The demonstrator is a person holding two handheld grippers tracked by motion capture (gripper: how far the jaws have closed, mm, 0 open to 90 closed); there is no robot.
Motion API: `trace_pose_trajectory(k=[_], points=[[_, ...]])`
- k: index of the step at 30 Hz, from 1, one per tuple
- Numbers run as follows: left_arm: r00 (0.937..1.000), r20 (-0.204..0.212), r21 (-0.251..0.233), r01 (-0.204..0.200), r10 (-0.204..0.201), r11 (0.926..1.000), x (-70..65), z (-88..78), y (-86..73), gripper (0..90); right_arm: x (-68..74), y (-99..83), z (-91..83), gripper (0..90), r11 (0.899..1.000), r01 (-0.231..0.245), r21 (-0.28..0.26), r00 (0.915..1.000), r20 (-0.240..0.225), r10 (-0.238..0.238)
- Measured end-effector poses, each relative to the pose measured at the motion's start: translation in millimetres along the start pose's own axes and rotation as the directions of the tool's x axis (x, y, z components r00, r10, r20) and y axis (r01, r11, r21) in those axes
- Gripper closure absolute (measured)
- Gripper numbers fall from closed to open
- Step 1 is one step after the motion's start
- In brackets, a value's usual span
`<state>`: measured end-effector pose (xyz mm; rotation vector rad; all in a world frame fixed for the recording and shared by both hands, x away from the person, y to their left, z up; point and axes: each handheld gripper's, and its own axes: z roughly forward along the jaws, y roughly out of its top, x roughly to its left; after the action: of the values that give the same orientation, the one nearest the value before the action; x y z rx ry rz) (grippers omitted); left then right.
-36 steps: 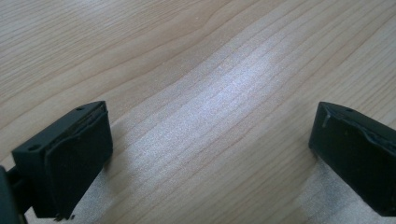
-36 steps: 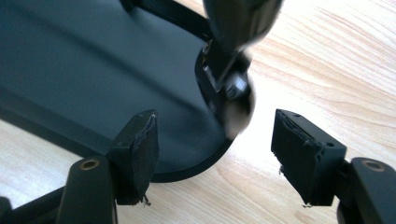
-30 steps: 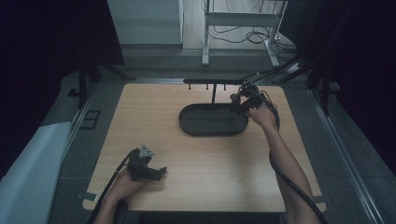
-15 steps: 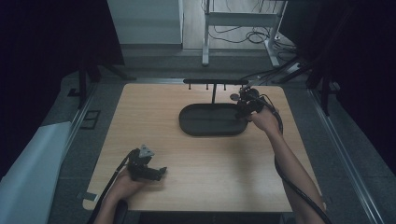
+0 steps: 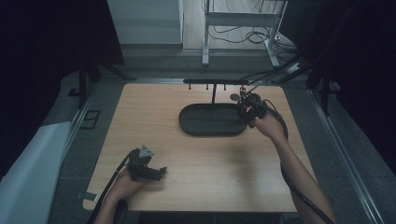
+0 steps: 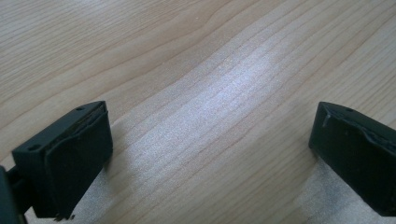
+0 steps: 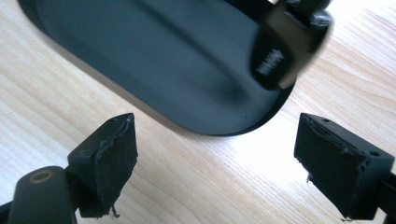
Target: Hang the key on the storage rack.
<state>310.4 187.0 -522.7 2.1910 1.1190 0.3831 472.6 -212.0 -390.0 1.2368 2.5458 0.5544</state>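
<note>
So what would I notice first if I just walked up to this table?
Probably the big dark oval tray at the far middle of the wooden table, with a black hanging rack standing behind it. A hand holds the right tongs open at the tray's right end, while the left tongs rest open near the front edge.

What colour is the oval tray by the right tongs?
Black, plain and matte; the oval tray shows best in the right gripper view.
</note>
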Motion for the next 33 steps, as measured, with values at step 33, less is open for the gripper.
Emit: trace_pose_trajectory(k=[33], points=[[1.0000,0.000,0.000,0.000,0.000,1.0000,0.0,0.0,0.0,0.0,21.2,-70.5,-11.7,12.9,0.999,0.033,-0.011,0.9978,-0.056,-0.033]])
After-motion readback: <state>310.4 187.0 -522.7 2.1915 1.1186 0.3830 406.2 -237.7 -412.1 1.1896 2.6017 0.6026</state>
